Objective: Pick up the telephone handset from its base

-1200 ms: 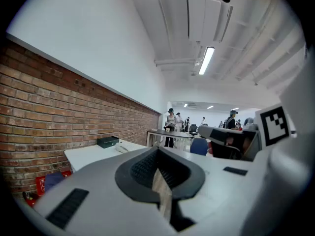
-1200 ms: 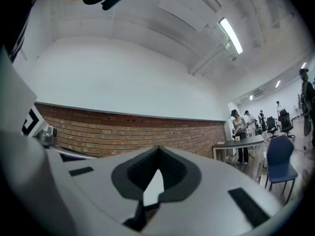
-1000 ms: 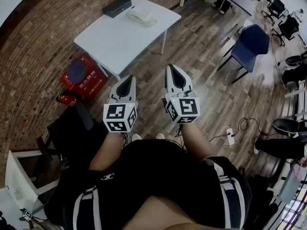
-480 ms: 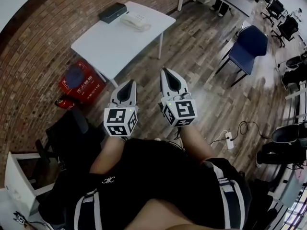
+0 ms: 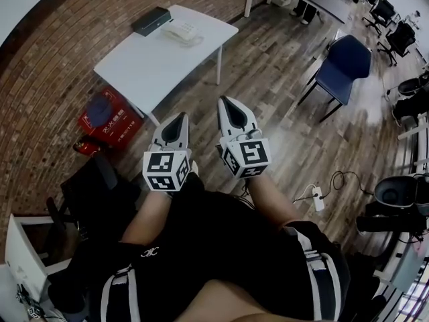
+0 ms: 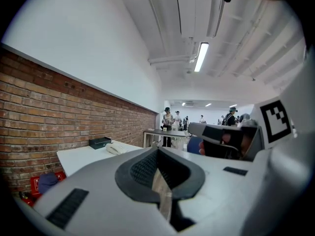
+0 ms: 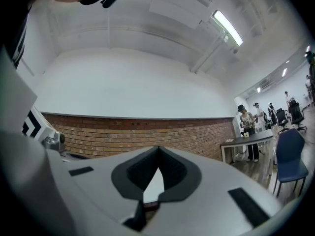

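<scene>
Grey plastic is nearest: the left gripper and the right gripper are held out side by side in front of the person. Each has its jaws clenched together, and nothing is between them; the two gripper views show only a narrow slit behind the meeting tips. Under them is the wooden floor. Beyond it stands the white table, with a red box on the floor at its left side. On the far end of the table lies the pale telephone, just beside a black box and close to the brick wall. In the left gripper view the handset seems to rest on its base, untouched. Compared with one second ago, the table and telephone have slid a little to the left and down in the head view, and both grippers have shifted with the person, but they remain well apart from the telephone. I judge this is only the approach: the person must come nearer and open one gripper before any pick-up.
</scene>
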A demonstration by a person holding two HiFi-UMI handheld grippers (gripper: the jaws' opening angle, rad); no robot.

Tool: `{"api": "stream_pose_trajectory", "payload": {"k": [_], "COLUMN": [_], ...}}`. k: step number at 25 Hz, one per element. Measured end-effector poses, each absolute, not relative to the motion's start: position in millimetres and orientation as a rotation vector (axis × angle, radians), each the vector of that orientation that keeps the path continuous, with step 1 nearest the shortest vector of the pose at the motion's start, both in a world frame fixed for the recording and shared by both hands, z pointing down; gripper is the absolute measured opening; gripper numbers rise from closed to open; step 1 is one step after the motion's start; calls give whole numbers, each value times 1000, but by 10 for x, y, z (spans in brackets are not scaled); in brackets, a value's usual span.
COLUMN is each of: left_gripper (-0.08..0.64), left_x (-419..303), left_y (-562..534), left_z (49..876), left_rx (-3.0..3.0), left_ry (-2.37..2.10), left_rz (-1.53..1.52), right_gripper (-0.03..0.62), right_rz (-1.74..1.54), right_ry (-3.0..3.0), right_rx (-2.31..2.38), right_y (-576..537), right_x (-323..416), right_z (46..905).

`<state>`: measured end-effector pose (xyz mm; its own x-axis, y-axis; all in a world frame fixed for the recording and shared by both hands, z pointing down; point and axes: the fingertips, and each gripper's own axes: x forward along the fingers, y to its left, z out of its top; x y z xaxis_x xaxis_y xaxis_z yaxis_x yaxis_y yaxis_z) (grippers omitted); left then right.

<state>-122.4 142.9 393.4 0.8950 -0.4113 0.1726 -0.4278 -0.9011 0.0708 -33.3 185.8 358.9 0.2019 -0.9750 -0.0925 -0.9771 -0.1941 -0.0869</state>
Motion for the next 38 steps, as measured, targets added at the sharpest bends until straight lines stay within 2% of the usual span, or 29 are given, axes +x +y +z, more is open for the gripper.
{"api": "stream_pose_trajectory", "payload": {"k": [17, 38], "left_gripper": [2, 2], "left_x": [-709, 448], "left_y": [815, -760], "left_z": [4029, 4049], "left_rx": [2974, 2918], "left_ry": [-644, -646], "left_rz": [177, 189], "right_gripper": [-2, -2], "right_rz": [39, 1], "right_ry": [1933, 2014], "right_rx": [-2330, -2355], "right_y": [1193, -375], "right_x": [95, 1142], "right_z": [3712, 3690]}}
